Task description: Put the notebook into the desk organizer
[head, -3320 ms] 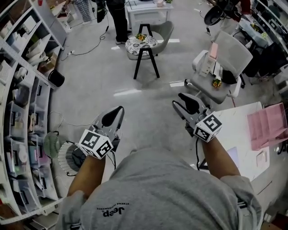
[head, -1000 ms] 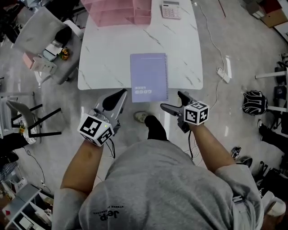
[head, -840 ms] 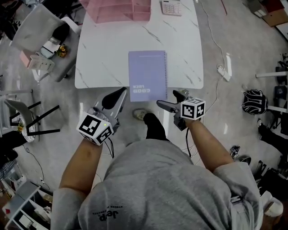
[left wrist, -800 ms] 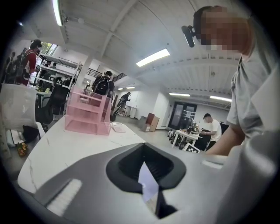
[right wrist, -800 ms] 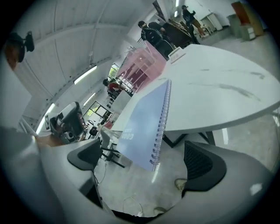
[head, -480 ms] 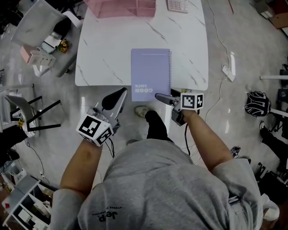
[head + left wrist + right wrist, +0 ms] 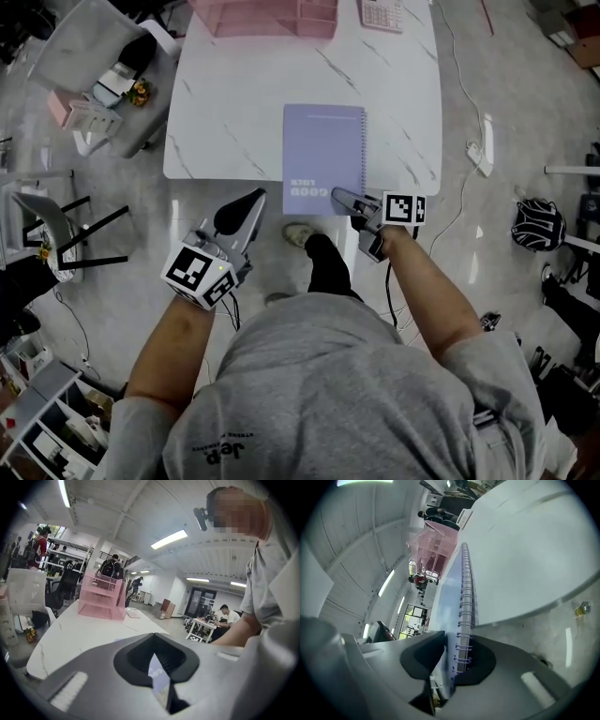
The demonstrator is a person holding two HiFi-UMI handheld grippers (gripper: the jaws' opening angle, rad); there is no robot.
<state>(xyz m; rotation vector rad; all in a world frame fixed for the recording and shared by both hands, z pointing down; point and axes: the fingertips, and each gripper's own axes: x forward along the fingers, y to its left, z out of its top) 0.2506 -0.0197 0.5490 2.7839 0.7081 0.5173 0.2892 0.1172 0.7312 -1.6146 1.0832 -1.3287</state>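
Observation:
A lilac spiral notebook (image 7: 323,155) lies flat on the white marble table (image 7: 225,103), its near end over the front edge. My right gripper (image 7: 343,197) is at the notebook's near right corner. Its jaws are closing, with the spiral edge (image 7: 461,602) between them and the pads on the cover. The left gripper (image 7: 247,202) hangs shut and empty in front of the table, left of the notebook. Part of the notebook (image 7: 157,672) shows past the left jaws. The pink desk organizer (image 7: 267,14) stands at the table's far edge.
A calculator (image 7: 382,11) lies right of the organizer. A white chair (image 7: 94,47) with clutter stands left of the table. A cable and power strip (image 7: 476,155) run along the floor on the right. My own foot (image 7: 323,262) is below the table's edge.
The right gripper moved forward and left from below the table edge onto the notebook's near right corner, and its jaws went from wide open to closed on it. The left gripper stayed put.

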